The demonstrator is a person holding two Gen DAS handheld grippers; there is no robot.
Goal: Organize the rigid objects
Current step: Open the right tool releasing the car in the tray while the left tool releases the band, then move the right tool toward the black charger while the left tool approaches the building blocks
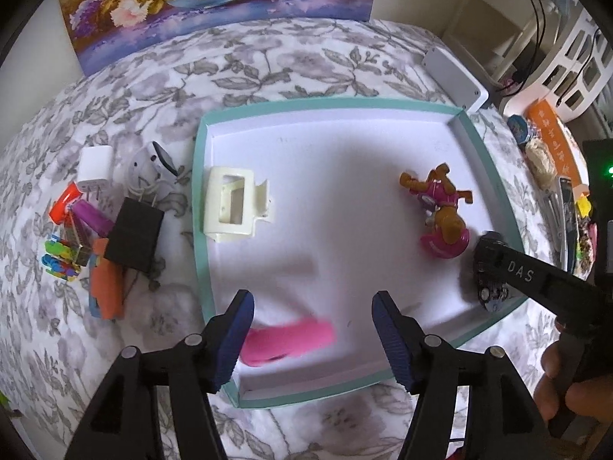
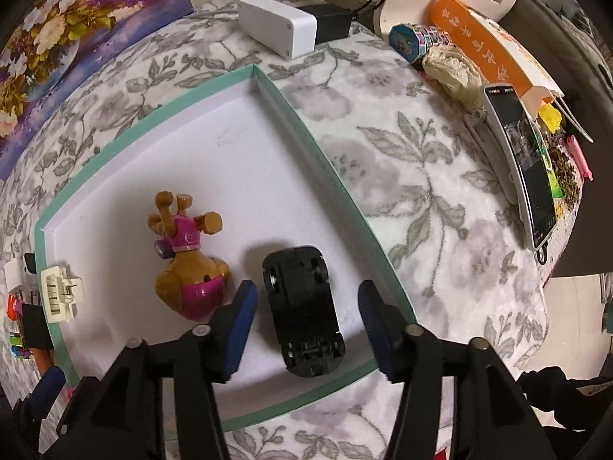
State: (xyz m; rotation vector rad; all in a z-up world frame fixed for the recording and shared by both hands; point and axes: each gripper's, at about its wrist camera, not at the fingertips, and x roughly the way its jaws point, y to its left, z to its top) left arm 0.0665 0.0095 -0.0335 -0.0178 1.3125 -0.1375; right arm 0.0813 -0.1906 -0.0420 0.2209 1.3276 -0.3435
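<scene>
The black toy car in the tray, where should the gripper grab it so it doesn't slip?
Probably across its middle, between the wheels. The black toy car lies upside down in the tray, wheels up, with its length running away from the right gripper. The open fingers already stand either side of it, so coming straight down from above and closing on the long flat flanks looks best.

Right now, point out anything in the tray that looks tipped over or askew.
Two things. The black toy car lies upside down, chassis and wheels facing up, between the open right claw fingers. The brown and pink toy dog lies on its side in the teal-rimmed white tray.
</scene>
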